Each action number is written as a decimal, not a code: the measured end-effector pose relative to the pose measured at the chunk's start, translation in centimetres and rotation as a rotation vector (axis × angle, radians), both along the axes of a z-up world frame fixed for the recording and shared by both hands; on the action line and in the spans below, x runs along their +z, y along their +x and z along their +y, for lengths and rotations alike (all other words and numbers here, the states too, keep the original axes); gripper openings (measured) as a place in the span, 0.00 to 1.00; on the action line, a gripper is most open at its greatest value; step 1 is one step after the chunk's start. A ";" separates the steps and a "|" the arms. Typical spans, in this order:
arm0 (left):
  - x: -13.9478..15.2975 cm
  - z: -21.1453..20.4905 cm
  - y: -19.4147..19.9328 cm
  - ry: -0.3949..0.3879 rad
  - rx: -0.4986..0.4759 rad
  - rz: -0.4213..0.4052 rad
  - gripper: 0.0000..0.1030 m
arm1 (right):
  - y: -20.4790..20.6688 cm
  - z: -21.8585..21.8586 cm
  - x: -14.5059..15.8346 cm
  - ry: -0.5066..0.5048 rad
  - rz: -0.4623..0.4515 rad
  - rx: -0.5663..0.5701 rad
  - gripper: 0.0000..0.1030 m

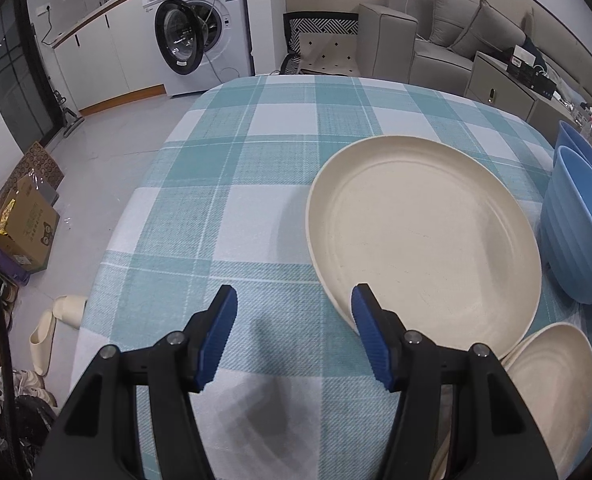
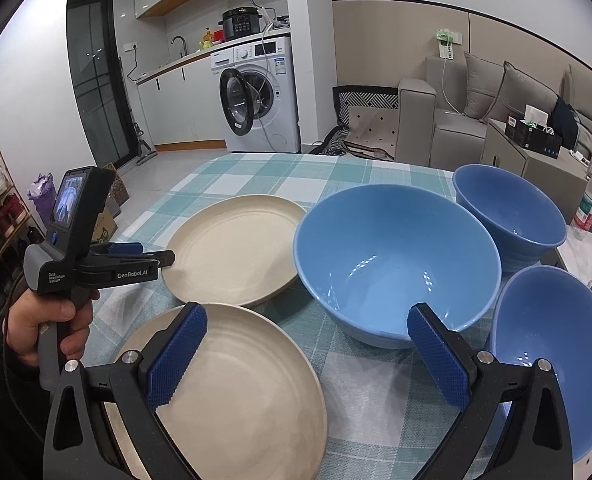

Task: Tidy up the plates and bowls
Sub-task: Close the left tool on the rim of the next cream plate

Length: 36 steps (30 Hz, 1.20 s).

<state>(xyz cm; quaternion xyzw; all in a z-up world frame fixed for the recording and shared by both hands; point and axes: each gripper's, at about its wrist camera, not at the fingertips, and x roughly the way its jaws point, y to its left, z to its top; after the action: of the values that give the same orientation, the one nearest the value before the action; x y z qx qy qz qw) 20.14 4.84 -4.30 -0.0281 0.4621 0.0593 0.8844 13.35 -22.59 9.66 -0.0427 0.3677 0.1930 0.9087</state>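
Checked teal-and-white tablecloth (image 2: 256,184) covers the table, and every dish sits on it. Taking the large round blue bowl (image 2: 395,260) at the middle as landmark: a flat cream round plate (image 2: 232,250) lies just to its left, a second cream plate (image 2: 236,384) lies nearer the camera and to its left, a smaller blue bowl (image 2: 507,216) stands behind it to the right, and a third blue bowl (image 2: 551,356) stands close on its right, toward the near edge.

The left gripper (image 2: 164,254), held in a person's hand (image 2: 44,324), points at the left rim of the farther cream plate. In the left wrist view its blue-padded jaws stand apart over bare cloth, one finger just overlapping that plate's near rim, nothing between them. The right gripper (image 2: 307,356) hovers in front of the large blue bowl, jaws wide apart, holding nothing; its left finger shows over the nearer plate, its right over the bowl's near side.

A white washing machine (image 2: 260,92), door ajar, stands far behind the bowl.
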 end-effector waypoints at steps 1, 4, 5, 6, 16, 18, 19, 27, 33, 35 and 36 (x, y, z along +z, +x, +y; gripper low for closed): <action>0.0 0.3 -0.2 -0.002 0.004 -0.001 0.58 | -0.1 0.1 0.0 0.000 0.000 0.003 0.99; -0.1 1.0 -0.9 -0.008 0.014 -0.004 0.59 | -0.1 0.9 0.2 -0.011 -0.001 0.015 0.99; -0.2 1.2 -1.1 -0.009 0.016 -0.003 0.59 | 0.0 1.1 0.3 -0.015 -0.003 0.018 0.99; -0.3 1.4 -1.4 -0.010 0.018 -0.003 0.59 | 0.1 1.3 0.4 -0.017 -0.004 0.021 0.99; -0.8 2.9 -2.6 -0.045 0.034 -0.006 0.59 | 1.7 4.5 0.8 -0.021 0.023 0.057 0.99; -0.9 3.0 -2.7 -0.047 0.033 -0.005 0.59 | 2.3 5.3 0.9 -0.018 0.033 0.072 0.99; -0.9 3.1 -2.7 -0.048 0.030 -0.005 0.59 | 2.7 5.5 0.9 -0.018 0.039 0.080 0.99; -1.2 3.9 -2.8 -0.043 0.038 0.008 0.59 | 4.0 8.3 0.2 -0.027 0.066 0.147 0.99; -1.7 4.8 -3.1 -0.051 0.043 0.018 0.59 | 5.2 9.7 -1.1 -0.036 0.097 0.166 0.96; -1.7 4.9 -3.1 -0.058 0.040 0.017 0.58 | 5.6 10.2 -1.6 -0.039 0.111 0.172 0.91; -1.7 5.0 -3.1 -0.060 0.039 0.017 0.59 | 5.7 10.4 -1.8 -0.042 0.118 0.173 0.89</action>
<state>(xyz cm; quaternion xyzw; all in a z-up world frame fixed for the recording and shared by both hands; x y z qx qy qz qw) 16.99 9.84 -6.01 -0.0631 0.4703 0.0629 0.8780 19.05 -12.17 7.86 -0.0818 0.4193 0.2650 0.8644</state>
